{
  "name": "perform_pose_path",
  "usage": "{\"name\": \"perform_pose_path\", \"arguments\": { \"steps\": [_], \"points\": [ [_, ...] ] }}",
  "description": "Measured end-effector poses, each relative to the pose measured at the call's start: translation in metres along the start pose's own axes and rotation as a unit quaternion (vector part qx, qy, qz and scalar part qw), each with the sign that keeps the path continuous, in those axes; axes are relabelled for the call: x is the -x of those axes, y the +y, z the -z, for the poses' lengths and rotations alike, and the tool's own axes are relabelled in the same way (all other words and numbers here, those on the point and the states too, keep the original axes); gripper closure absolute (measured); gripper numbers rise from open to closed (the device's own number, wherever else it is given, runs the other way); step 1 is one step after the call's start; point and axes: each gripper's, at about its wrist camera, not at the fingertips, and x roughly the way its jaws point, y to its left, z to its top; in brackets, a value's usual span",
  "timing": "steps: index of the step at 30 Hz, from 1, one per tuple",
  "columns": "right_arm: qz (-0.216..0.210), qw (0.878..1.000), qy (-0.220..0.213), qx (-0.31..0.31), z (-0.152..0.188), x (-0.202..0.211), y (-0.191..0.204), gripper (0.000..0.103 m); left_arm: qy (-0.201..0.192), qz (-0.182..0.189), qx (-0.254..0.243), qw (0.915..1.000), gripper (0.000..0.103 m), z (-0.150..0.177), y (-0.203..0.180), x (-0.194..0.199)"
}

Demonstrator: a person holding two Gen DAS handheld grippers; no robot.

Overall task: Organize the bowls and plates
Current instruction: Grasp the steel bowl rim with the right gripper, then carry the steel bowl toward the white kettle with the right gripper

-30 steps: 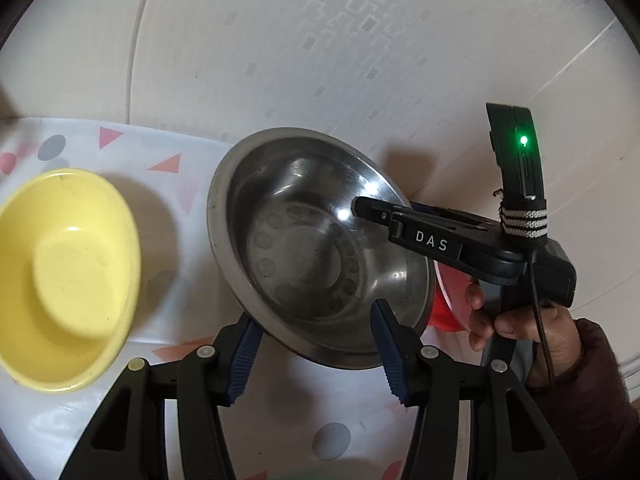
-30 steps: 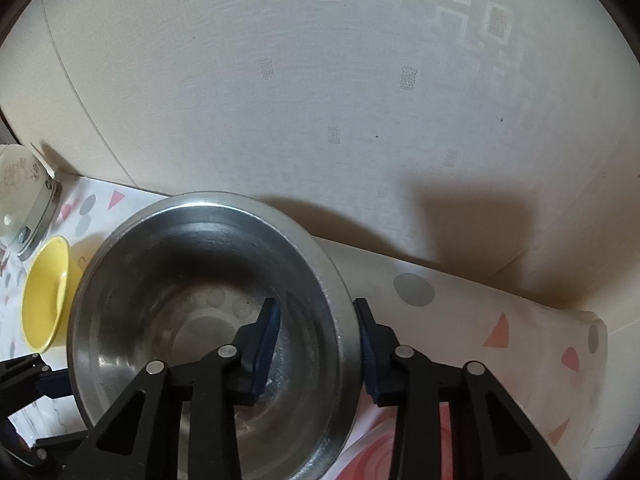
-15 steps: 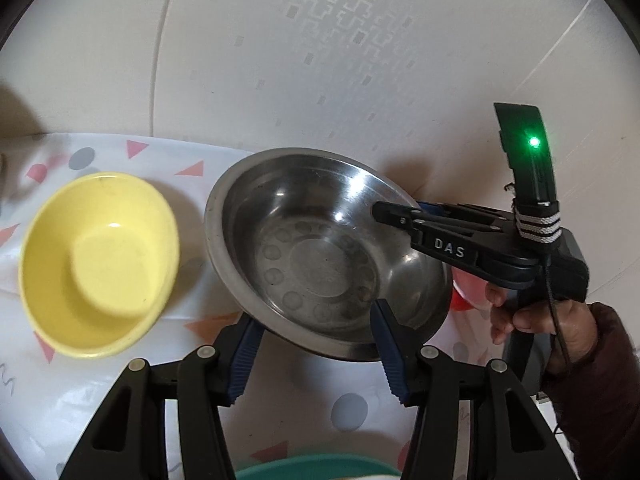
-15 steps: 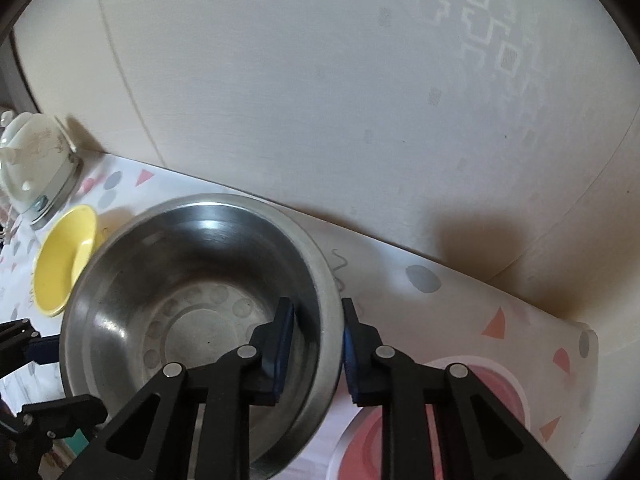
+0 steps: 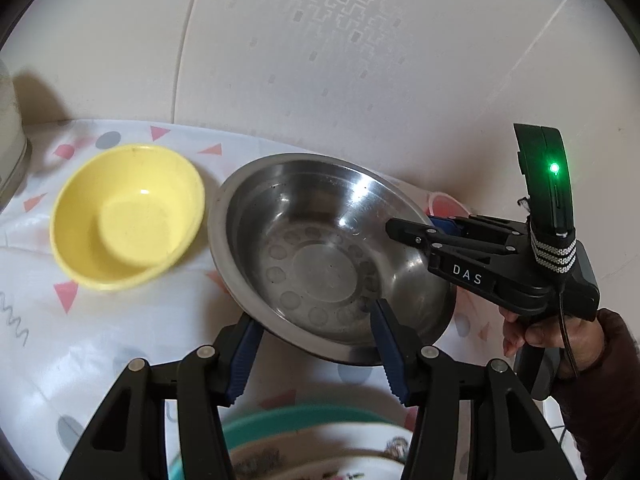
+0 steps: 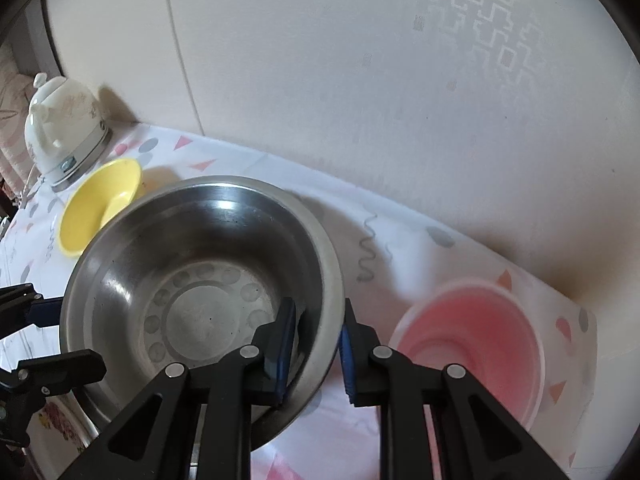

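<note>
A steel bowl hangs tilted just above the patterned tablecloth. My right gripper grips its right rim, one blue pad inside the wall and one outside, its jaws still closing. The left gripper is open at the bowl's near edge, and its pads touch nothing. To the left a yellow bowl sits on the cloth. A pink bowl stands to the right of the steel bowl, mostly hidden behind it in the left wrist view.
A teal-rimmed dish holding a white flowered plate lies under the left gripper. A white kettle stands at the far left by the wall. A hand in a dark sleeve holds the right gripper. The wall runs close behind the table.
The right jaws narrowed onto the steel bowl's rim and carried it left, uncovering the pink bowl. The left gripper drew back, bringing the teal dish into view.
</note>
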Motion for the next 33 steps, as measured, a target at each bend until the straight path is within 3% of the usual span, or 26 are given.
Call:
{"name": "perform_pose_path", "arguments": {
  "steps": [19,33],
  "points": [
    [-0.018,0.999,-0.047,-0.013,0.037,0.052,0.032,0.083,-0.021,-0.001,-0.011,0.9997,0.048,0.034,0.010,0.024],
    [-0.039,0.997,-0.070,0.017,0.029,0.073,0.077,0.083,-0.051,-0.020,0.013,0.9984,0.046,0.047,0.048,0.057]
  ]
}}
